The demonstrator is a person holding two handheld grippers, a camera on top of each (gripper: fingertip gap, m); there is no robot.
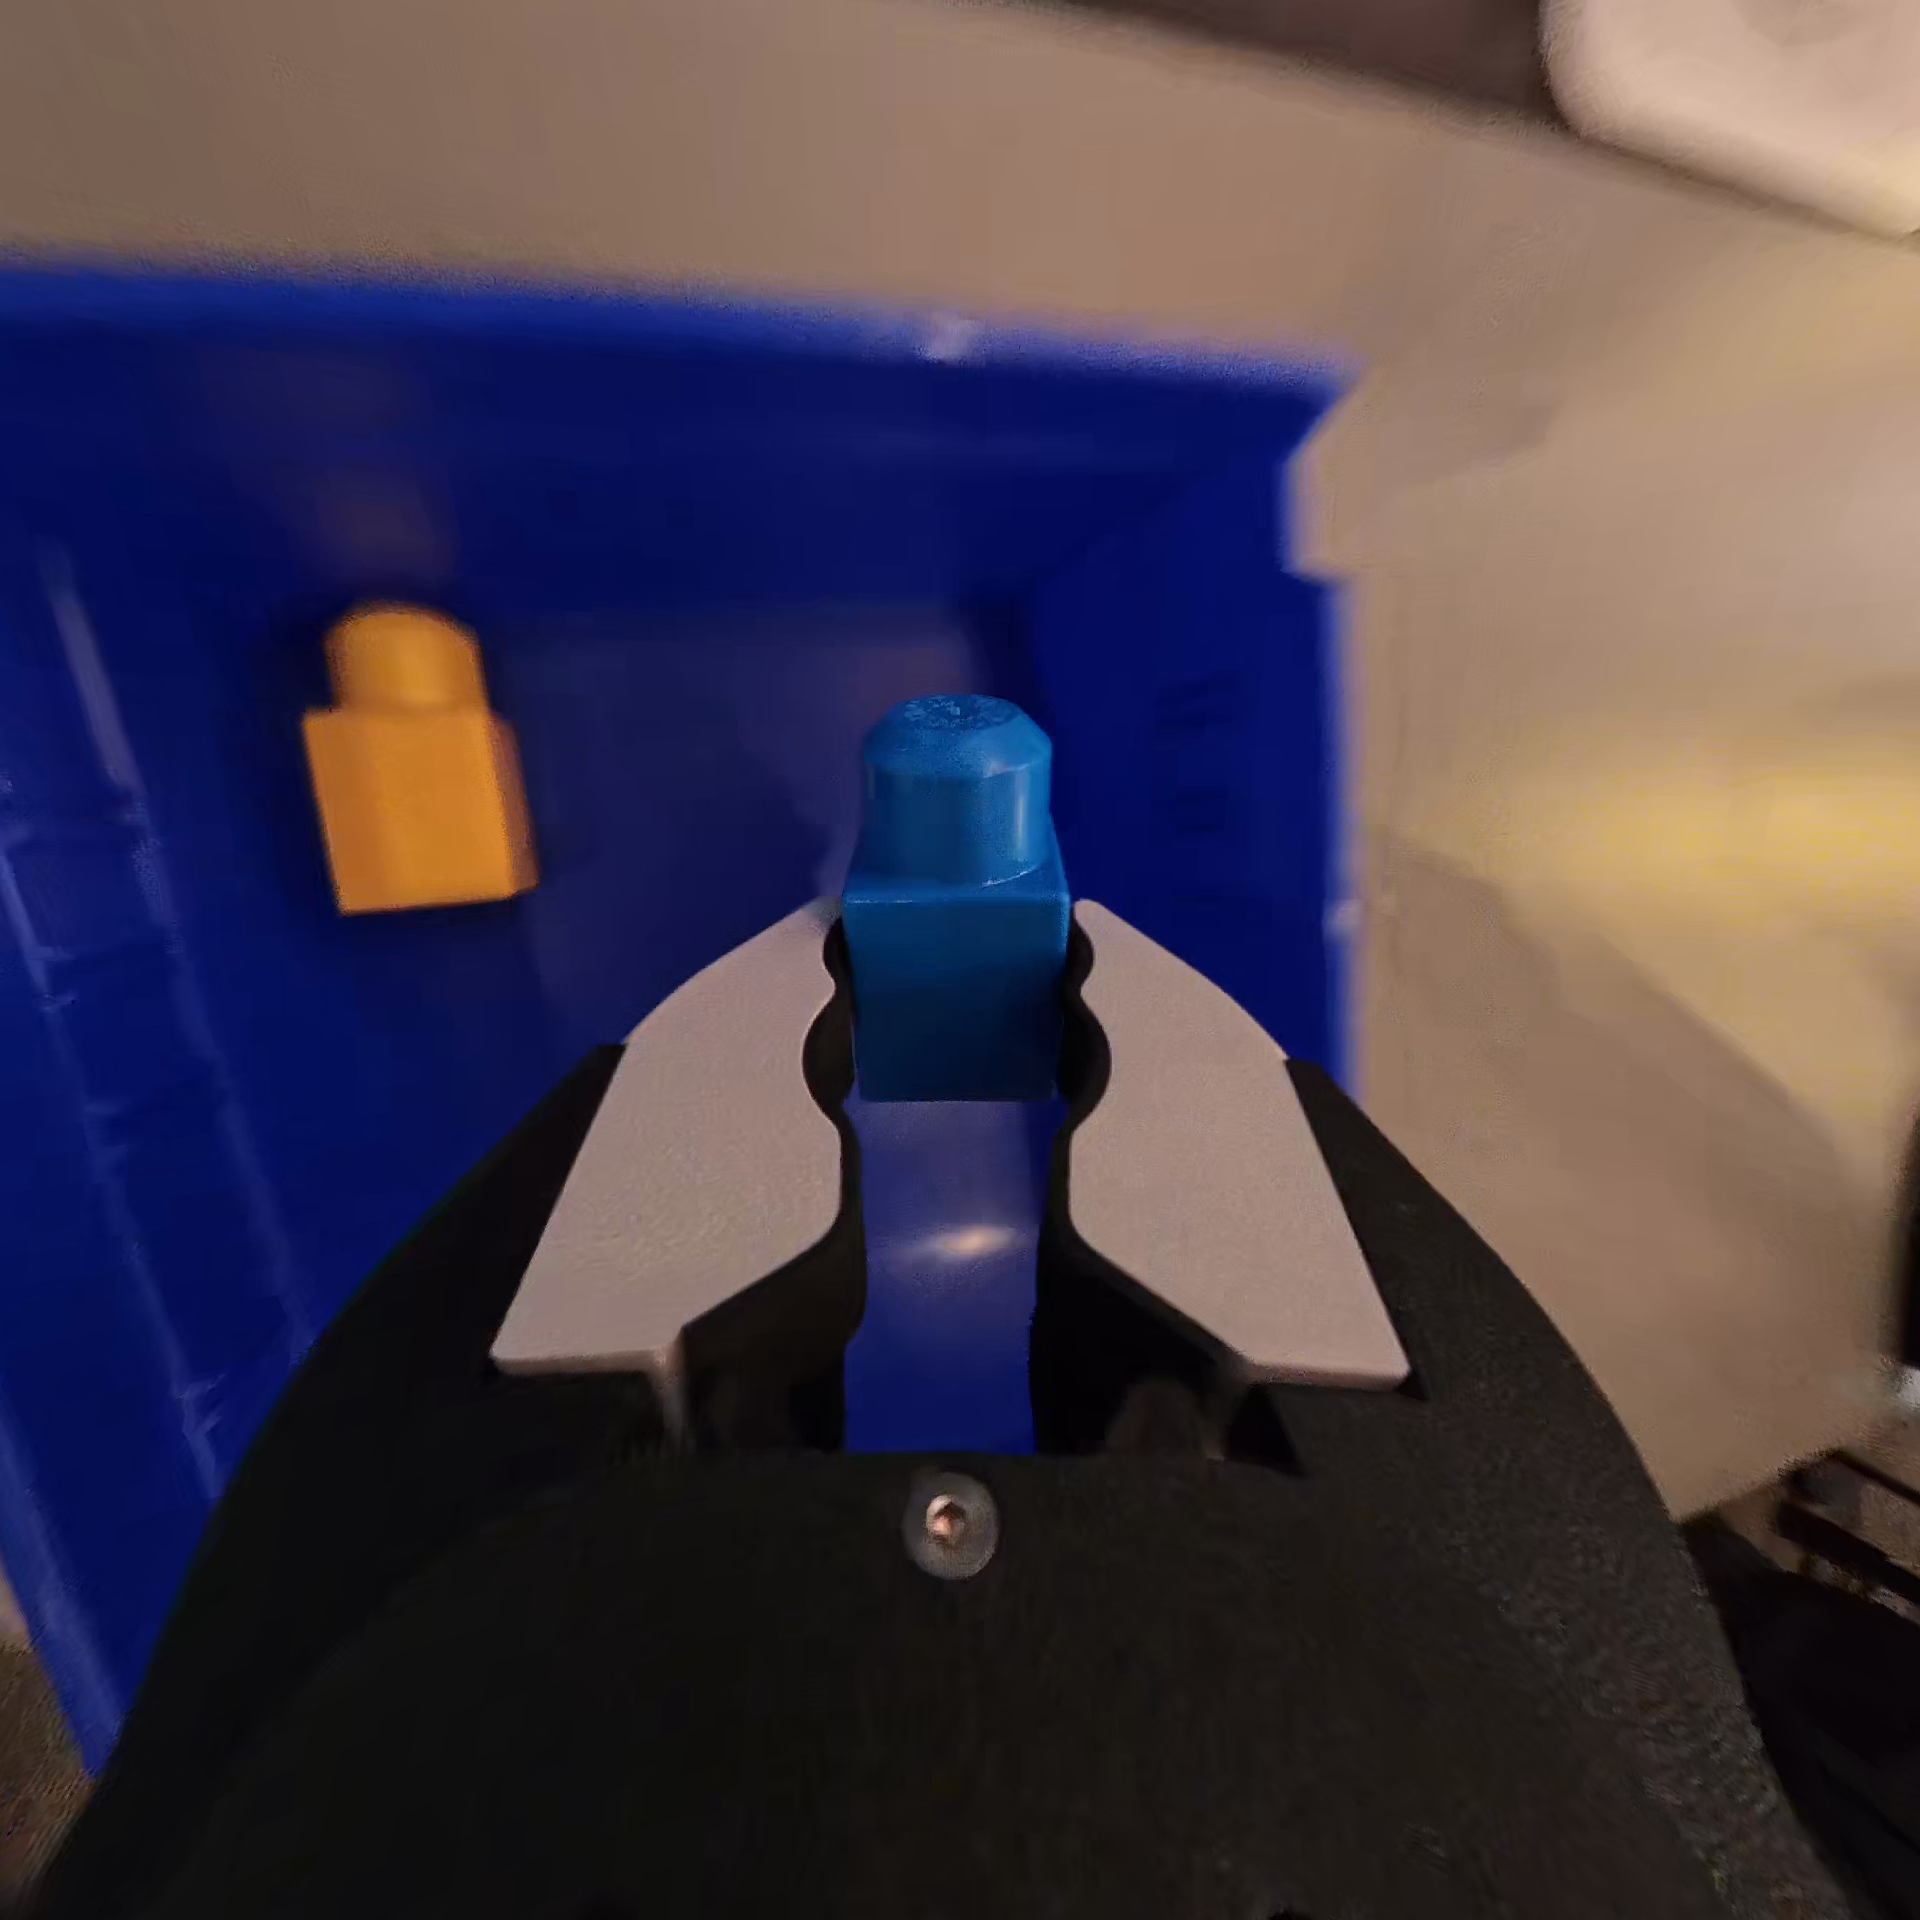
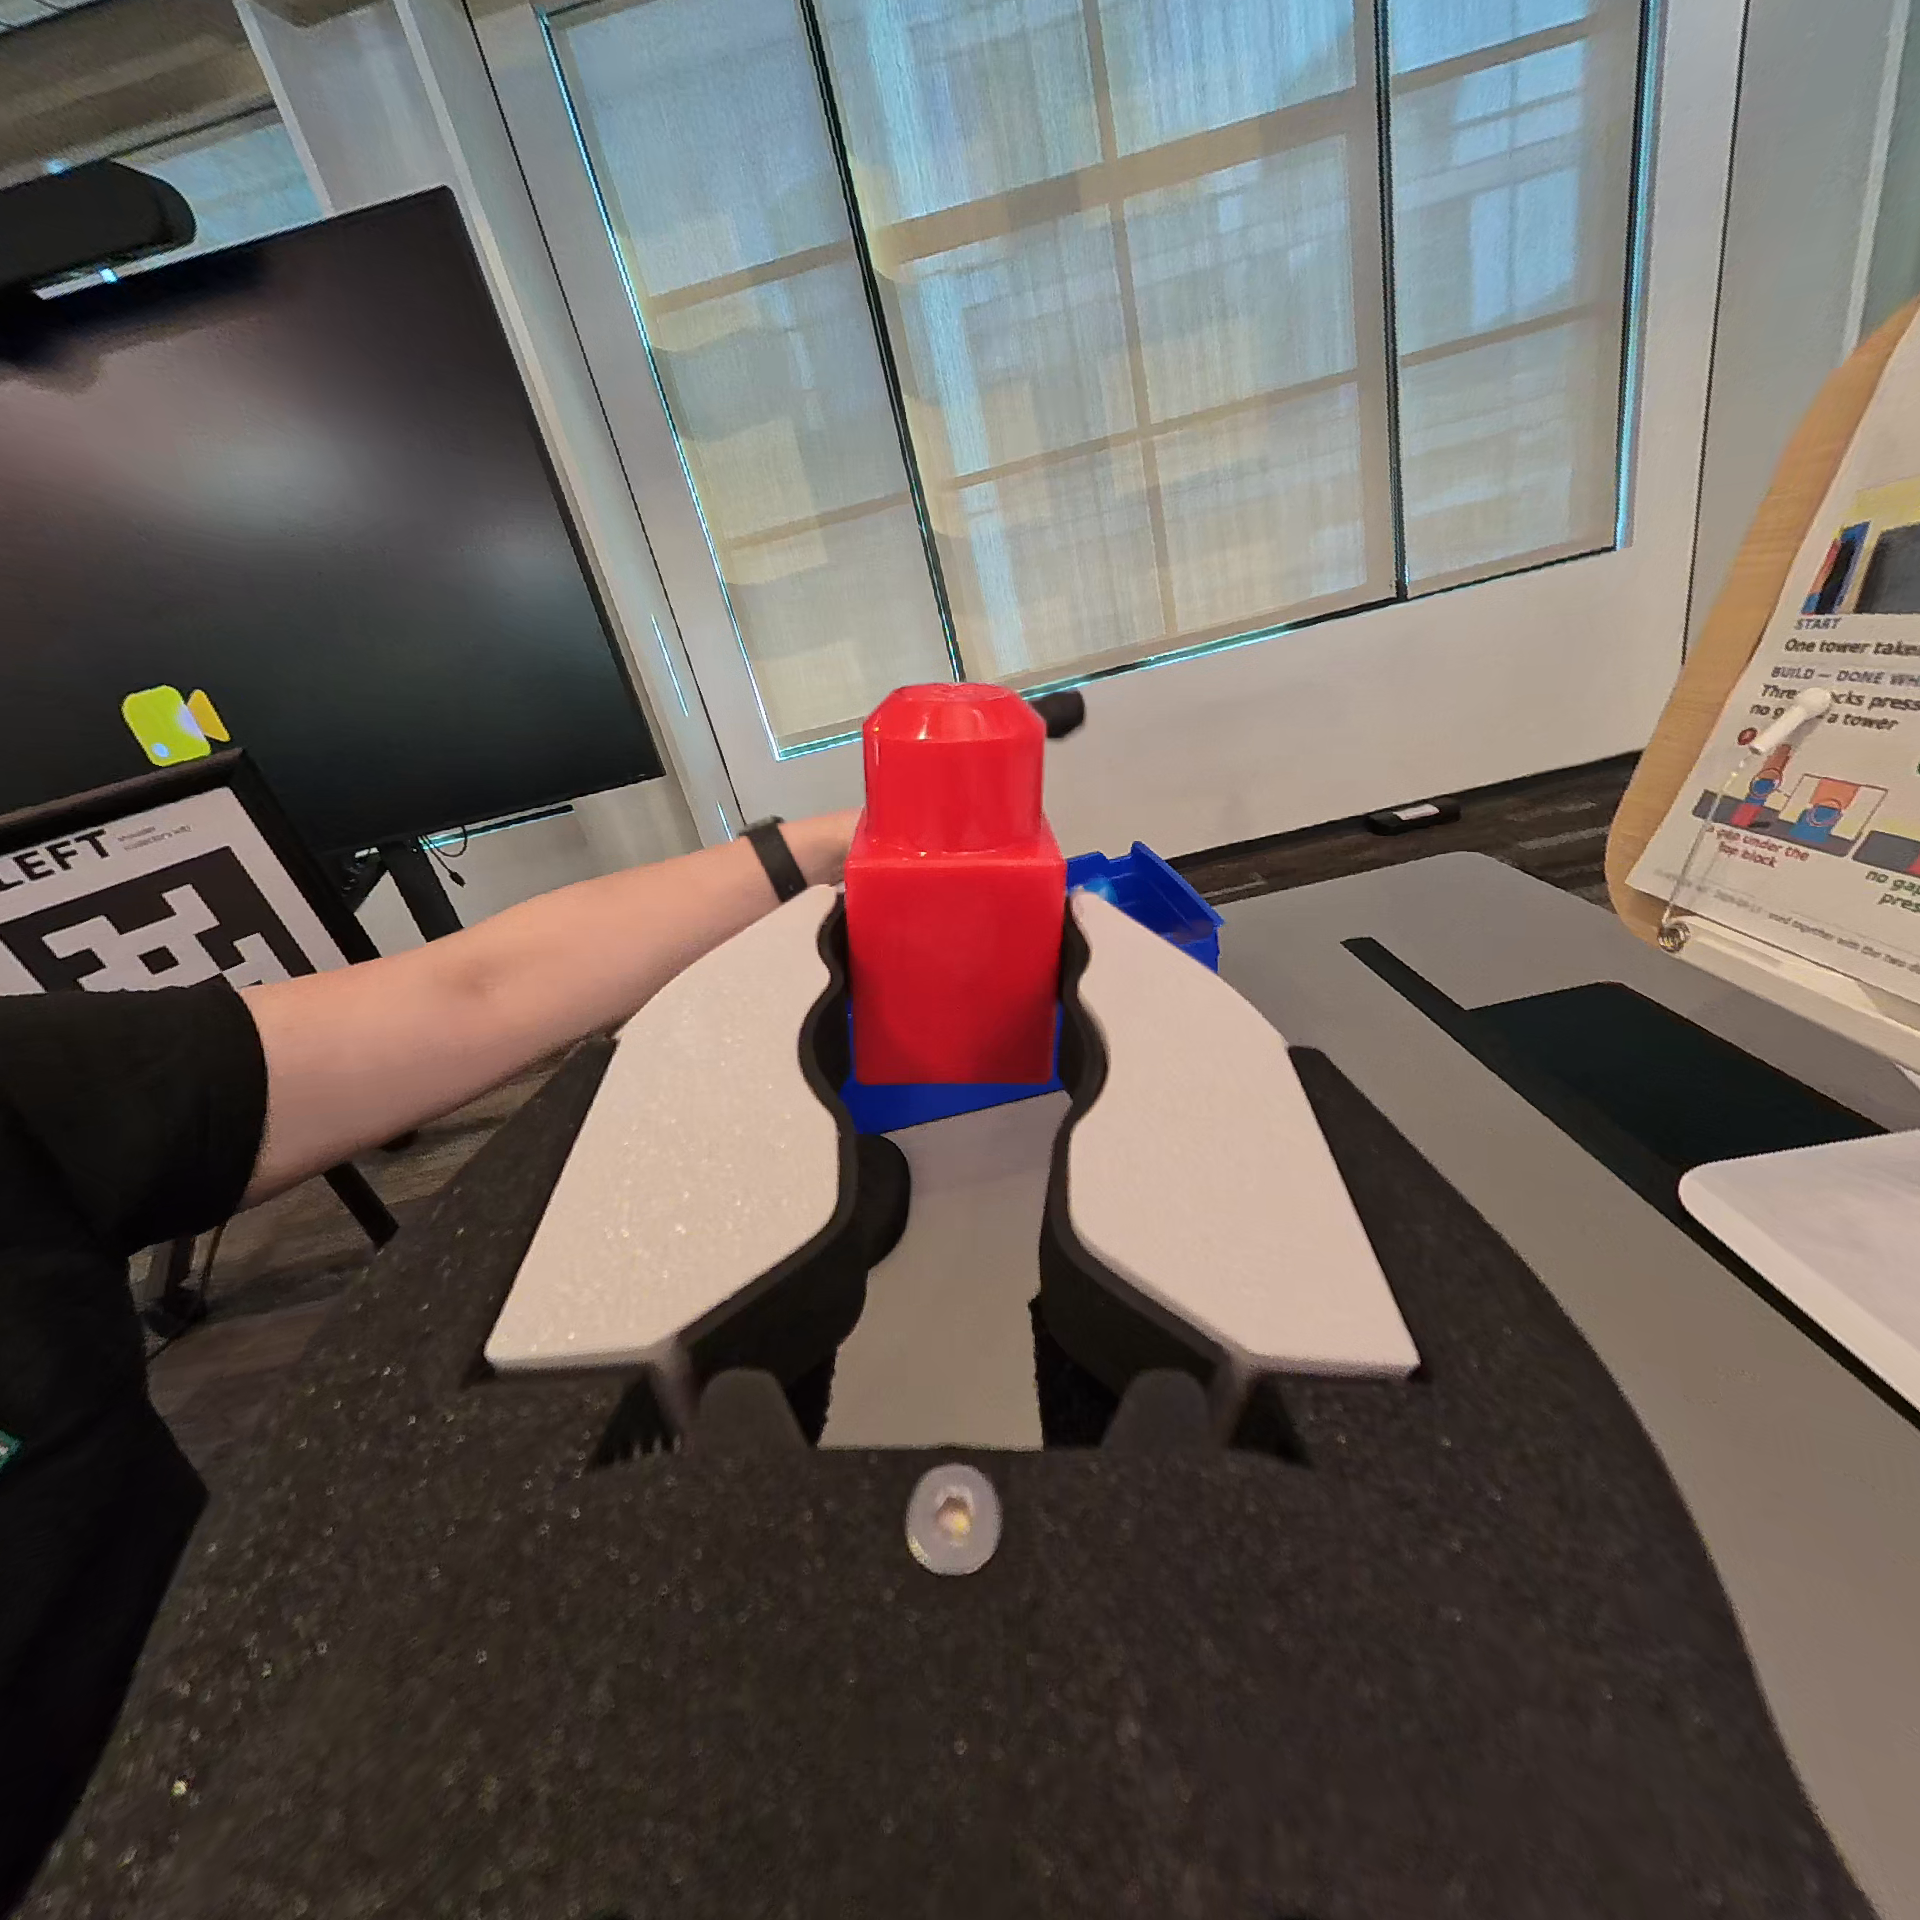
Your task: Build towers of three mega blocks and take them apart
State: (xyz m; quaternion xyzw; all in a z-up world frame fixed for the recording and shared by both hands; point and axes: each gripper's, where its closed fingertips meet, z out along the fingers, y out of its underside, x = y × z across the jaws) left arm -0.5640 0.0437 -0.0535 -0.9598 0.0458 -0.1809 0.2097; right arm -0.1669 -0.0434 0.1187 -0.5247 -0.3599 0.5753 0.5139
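my left tongs (image 1: pixel 956 987) grip the blue block (image 1: pixel 951 935) over the blue bin (image 1: pixel 727 468), near its right wall; the orange block (image 1: pixel 416 769) lies inside. my right tongs (image 2: pixel 956 987) clamp the red block (image 2: pixel 951 904) stud-up above the tabletop (image 2: pixel 1455 1039), ready for stacking.

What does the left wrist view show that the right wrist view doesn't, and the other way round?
Left wrist view only: left tongs shut on a blue block, over the inside of the blue bin, where an orange block lies.

Right wrist view only: right tongs shut on a red block, the person's arm, a dark screen, windows, an instruction sheet.

Both: the bin, seen behind the red block in the right view, and the grey table.
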